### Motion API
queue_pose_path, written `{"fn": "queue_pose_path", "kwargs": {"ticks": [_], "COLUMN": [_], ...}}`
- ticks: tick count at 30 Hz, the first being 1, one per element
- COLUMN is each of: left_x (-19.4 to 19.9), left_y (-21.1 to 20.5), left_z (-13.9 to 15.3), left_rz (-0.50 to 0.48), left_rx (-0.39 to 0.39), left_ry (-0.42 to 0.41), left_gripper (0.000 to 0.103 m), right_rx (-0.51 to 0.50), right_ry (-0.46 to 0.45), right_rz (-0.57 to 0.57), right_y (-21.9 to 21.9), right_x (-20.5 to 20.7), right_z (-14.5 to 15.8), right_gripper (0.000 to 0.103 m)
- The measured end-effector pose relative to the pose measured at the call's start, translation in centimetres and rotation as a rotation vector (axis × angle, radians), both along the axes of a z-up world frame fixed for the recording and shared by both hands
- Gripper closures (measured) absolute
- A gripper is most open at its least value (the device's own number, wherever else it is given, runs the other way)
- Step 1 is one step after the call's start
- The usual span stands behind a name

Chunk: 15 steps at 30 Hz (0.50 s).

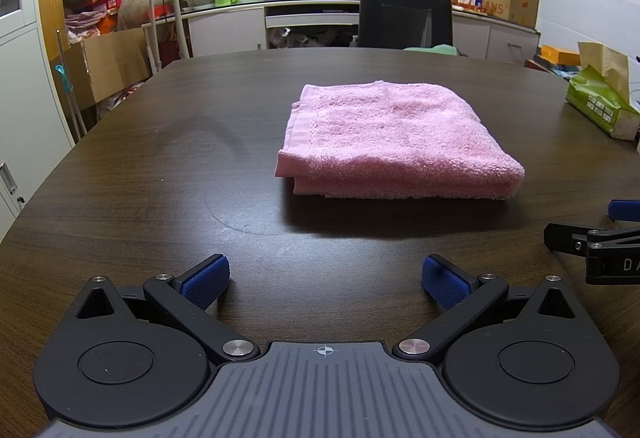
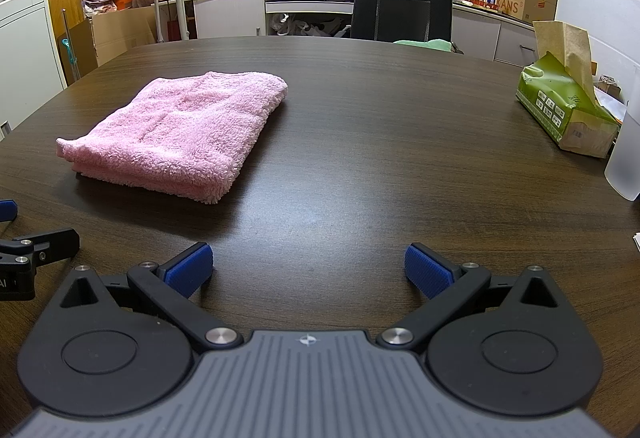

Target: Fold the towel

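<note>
Towel (image 1: 396,141): one, pink, folded into a thick rectangle, flat on the dark worktop (image 1: 160,165); at 1 o'clock from the left tongs (image 1: 325,280), at 11 o'clock from the right tongs (image 2: 308,270).
Tongs: two, both spread wide, pinching nothing, apart from the towel.
Tissue pack (image 2: 568,113): one, green, at 2 o'clock.
Chair (image 2: 402,7): one, black, at 12 o'clock.

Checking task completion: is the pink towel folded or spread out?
Folded. The pink towel lies as a compact rectangle on the table, stacked layers showing along its near edge; both grippers are open and apart from it.
</note>
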<state>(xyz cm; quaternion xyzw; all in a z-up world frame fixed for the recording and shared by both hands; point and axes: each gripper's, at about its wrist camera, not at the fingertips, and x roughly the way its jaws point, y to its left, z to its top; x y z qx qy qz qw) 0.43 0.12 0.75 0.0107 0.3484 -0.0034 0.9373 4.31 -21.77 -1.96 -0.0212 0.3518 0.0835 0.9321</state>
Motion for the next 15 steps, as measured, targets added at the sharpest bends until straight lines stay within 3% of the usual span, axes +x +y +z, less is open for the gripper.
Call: {"fn": "queue_pose_path", "kwargs": {"ticks": [15], "left_x": [0.11], "left_y": [0.01], "left_z": [0.02], "left_rz": [-0.001], "left_rx": [0.002], "left_ry": [0.0], "left_gripper": [0.0], "right_rx": [0.0], "right_ry": [0.0], "right_rz": [0.0], "right_y": [0.01], "right_x": [0.0], "right_z": [0.0], "right_gripper": [0.0]}}
